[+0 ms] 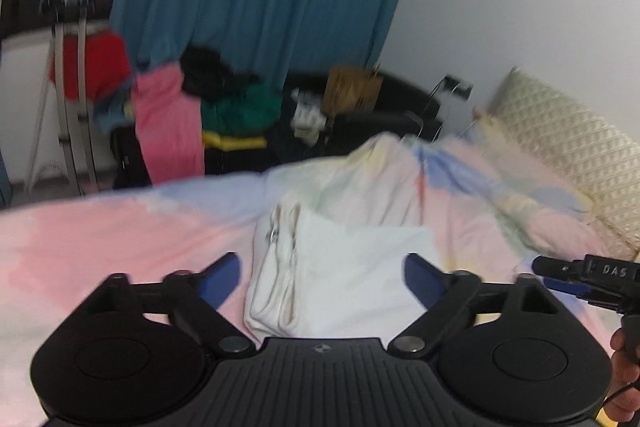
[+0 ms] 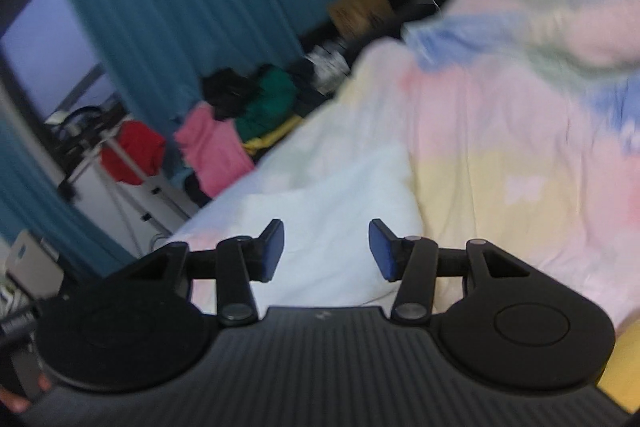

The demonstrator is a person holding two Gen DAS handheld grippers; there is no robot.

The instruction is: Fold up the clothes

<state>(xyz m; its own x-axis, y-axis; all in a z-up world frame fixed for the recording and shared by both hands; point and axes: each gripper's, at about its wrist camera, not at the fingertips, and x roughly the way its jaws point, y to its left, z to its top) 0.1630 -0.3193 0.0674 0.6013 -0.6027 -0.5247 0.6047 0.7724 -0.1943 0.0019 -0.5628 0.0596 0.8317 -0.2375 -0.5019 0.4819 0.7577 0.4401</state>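
Here, a folded white garment (image 1: 340, 267) is left on the bed (image 1: 100, 227); both the left gripper (image 1: 322, 279) and right gripper (image 2: 326, 251) are released, empty. Another garment must be fetched.

A bed (image 1: 100, 227) carries everything, covered by a rumpled quilt (image 1: 480, 195) in pastel pink, blue and yellow patches. A folded white garment (image 1: 340, 267) lies directly on the quilt, and a cream textured pillow (image 1: 568, 147) rests at the bed's far right.

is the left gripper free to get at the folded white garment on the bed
Probably yes. The left gripper is open and holds nothing, and the white garment lies straight ahead of it on the pastel bedspread with nothing between. The right gripper sits off to the side.
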